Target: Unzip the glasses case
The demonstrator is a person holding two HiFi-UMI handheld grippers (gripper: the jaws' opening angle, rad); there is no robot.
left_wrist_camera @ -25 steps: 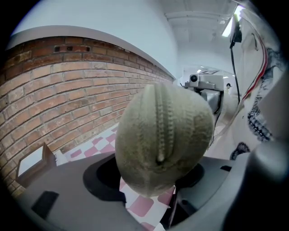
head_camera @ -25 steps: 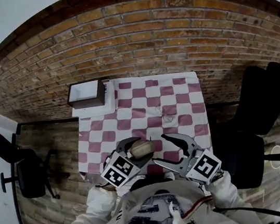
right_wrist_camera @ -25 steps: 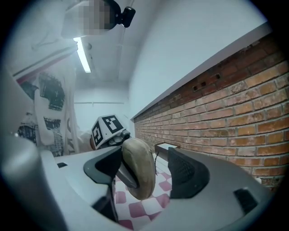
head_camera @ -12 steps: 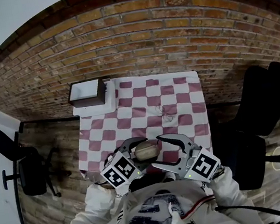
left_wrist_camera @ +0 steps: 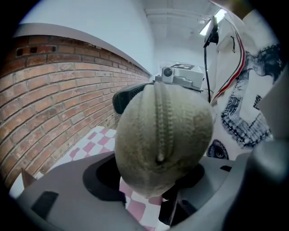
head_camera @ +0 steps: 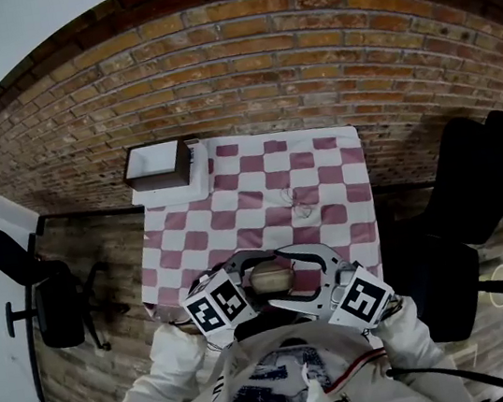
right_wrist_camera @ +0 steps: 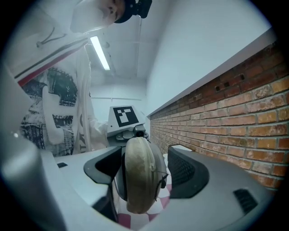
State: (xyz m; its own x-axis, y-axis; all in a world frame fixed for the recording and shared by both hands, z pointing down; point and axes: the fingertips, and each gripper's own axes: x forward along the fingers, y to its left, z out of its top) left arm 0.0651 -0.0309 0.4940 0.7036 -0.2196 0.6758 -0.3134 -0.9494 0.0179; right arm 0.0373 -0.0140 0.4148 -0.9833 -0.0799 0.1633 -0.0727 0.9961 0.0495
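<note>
Beige glasses case (head_camera: 270,277) between two grippers.
Left gripper (head_camera: 255,275) clamps it; right gripper's (head_camera: 288,276) parted jaws flank its other end.

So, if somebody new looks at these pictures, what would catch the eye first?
First comes the beige oval fabric glasses case, held over the near edge of the red-and-white checked tablecloth. The left gripper is shut on one end of it, while the right gripper has its jaws open around the other end. In the left gripper view, the case's zipper looks closed.
</note>
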